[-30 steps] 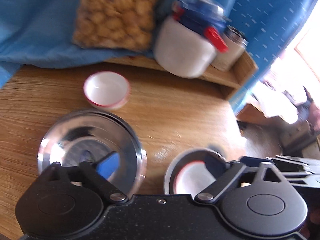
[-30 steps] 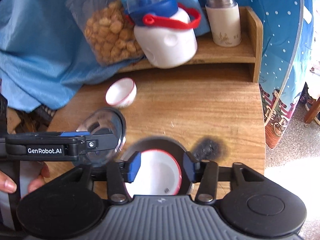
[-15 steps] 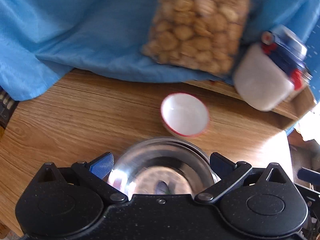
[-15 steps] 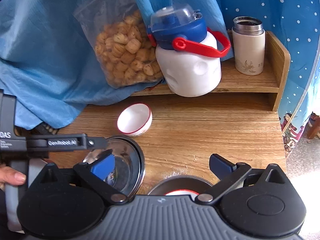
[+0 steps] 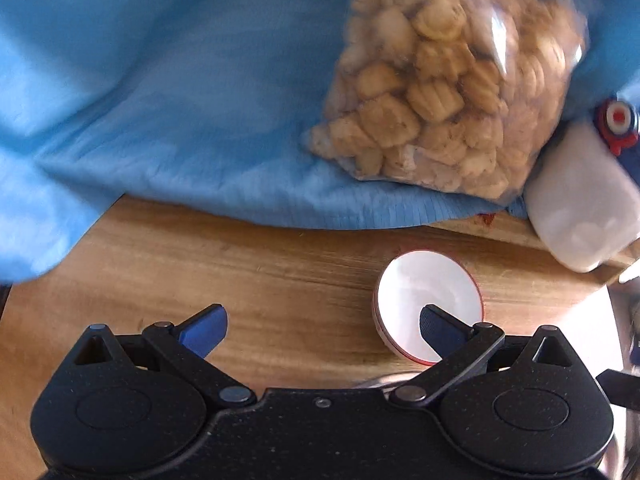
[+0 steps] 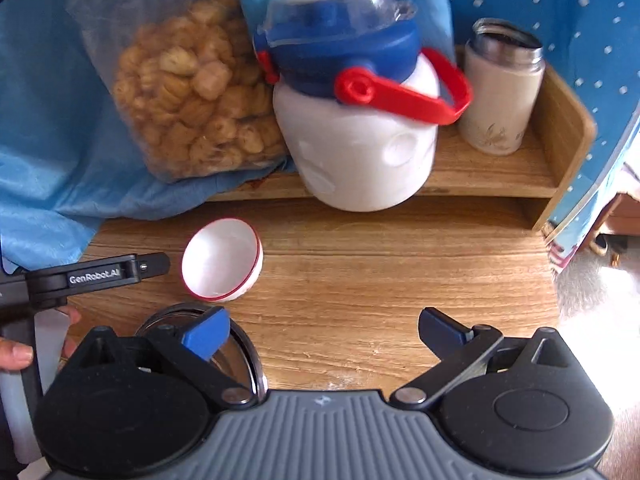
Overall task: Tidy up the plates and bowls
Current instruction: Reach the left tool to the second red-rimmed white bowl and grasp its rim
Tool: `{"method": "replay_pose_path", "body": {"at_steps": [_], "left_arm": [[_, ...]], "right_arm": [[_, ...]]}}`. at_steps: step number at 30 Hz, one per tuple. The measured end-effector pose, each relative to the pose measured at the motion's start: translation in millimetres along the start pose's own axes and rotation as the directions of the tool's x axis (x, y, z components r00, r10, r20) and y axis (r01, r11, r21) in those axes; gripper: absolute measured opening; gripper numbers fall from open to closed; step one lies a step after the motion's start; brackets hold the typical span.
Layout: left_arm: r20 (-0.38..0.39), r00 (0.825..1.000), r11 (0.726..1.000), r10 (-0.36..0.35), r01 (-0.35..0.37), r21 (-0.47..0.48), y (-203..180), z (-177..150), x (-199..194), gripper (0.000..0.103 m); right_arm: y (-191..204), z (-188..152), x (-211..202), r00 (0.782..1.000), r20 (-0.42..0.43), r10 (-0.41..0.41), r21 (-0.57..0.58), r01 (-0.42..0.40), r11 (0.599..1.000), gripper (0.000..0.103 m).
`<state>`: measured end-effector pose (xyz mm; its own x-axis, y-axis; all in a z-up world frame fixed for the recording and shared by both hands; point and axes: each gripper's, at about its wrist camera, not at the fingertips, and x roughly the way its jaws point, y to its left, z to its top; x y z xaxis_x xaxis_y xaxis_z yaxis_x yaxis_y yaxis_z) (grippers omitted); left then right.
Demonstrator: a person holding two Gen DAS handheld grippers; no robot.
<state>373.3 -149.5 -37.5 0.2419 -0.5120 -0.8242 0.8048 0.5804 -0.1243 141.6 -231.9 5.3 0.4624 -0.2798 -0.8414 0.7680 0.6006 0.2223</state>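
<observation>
Glossy white bowl [image 6: 221, 259], shiny steel plate [image 6: 244, 354], matt grained wooden table [image 6: 380, 280].

This looks like a room in a home, with a small wooden tabletop [image 6: 380, 280] used for everyday food and drink things. Along its far edge runs a low wooden shelf [image 6: 500, 172] carrying a white water jug [image 6: 360, 152] with a blue lid and red handle, and a cream thermos flask [image 6: 500, 100] toward the far right corner. A clear bag of biscuits [image 6: 188, 108] leans at the far left on a loose blue cloth [image 5: 160, 100]. Behind hangs a blue dotted curtain [image 6: 560, 8]. A small white bowl with a red rim [image 6: 220, 260] sits near the far left edge.
</observation>
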Motion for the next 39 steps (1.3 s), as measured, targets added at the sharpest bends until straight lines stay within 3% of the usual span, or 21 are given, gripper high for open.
{"method": "replay_pose_path", "body": {"at_steps": [7,15,19,24,26,29,33,39], "left_arm": [[0.01,1.0,0.987,-0.001,-0.001,0.158,-11,3,19,0.102],[-0.019,0.999,0.993,-0.026,0.028,0.116,-5,8,35,0.102],[-0.036,0.999,0.995,-0.032,0.035,0.097,-5,10,41,0.102],[-0.03,0.998,0.996,-0.062,0.064,0.068,-3,12,46,0.102],[-0.025,0.997,0.996,-0.069,0.07,0.061,-1,13,47,0.102],[-0.034,0.997,0.996,-0.069,0.071,0.056,2,13,50,0.102],[-0.043,0.996,0.995,-0.082,0.084,0.045,10,10,48,0.092],[-0.06,0.98,0.982,-0.191,0.191,-0.012,21,8,52,0.072]], "right_arm": [[14,9,30,0.999,-0.039,-0.027,-0.023,0.026,0.999,0.103],[11,23,56,0.999,-0.041,0.002,0.1,0.003,0.995,0.101],[14,27,66,0.998,-0.051,0.028,0.089,-0.023,0.996,0.089],[19,30,76,0.996,-0.047,0.072,0.076,-0.068,0.995,0.08],[22,29,80,0.995,-0.048,0.087,0.077,-0.083,0.994,0.068],[25,27,92,0.993,-0.063,0.099,0.079,-0.094,0.992,0.061],[29,26,100,0.992,-0.07,0.108,0.069,-0.103,0.992,0.056],[32,29,109,0.989,-0.078,0.123,0.073,-0.117,0.99,0.041]]}}
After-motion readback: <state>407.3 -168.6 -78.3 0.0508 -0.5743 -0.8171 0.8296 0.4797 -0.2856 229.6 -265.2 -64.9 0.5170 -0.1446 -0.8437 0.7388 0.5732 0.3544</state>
